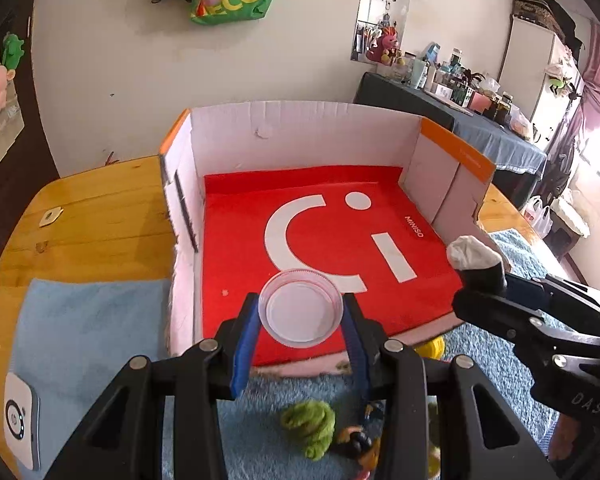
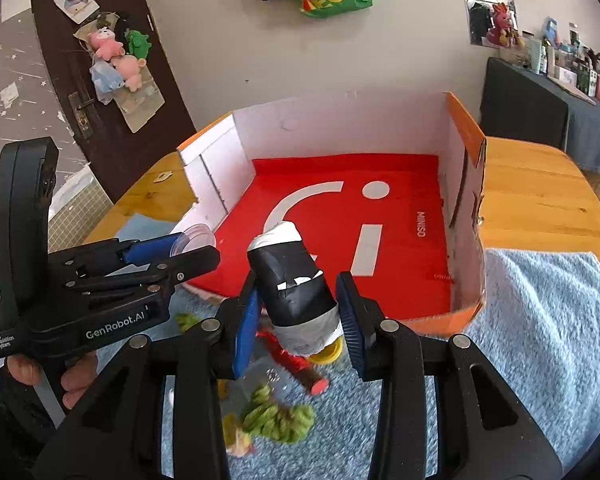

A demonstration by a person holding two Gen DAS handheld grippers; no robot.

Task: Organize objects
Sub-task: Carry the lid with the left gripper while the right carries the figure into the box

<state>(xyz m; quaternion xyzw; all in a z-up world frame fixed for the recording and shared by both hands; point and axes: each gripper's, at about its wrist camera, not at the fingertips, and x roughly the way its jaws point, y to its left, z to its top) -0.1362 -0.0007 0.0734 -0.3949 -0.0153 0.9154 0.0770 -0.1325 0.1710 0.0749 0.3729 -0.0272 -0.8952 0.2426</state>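
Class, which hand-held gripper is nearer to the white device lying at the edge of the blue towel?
Left. The left hand-held gripper, shut on the clear plastic lid, is beside the white device; the right hand-held gripper, holding the black-and-white roll, is further away.

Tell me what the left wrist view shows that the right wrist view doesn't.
Left wrist only: a white device on the blue towel, and the clear cup seen from its open mouth. Right wrist only: a brown door hung with plush toys, a red toy, and a hand on the left gripper. Both: the box, the cup, the black roll in the right gripper, green yarn.
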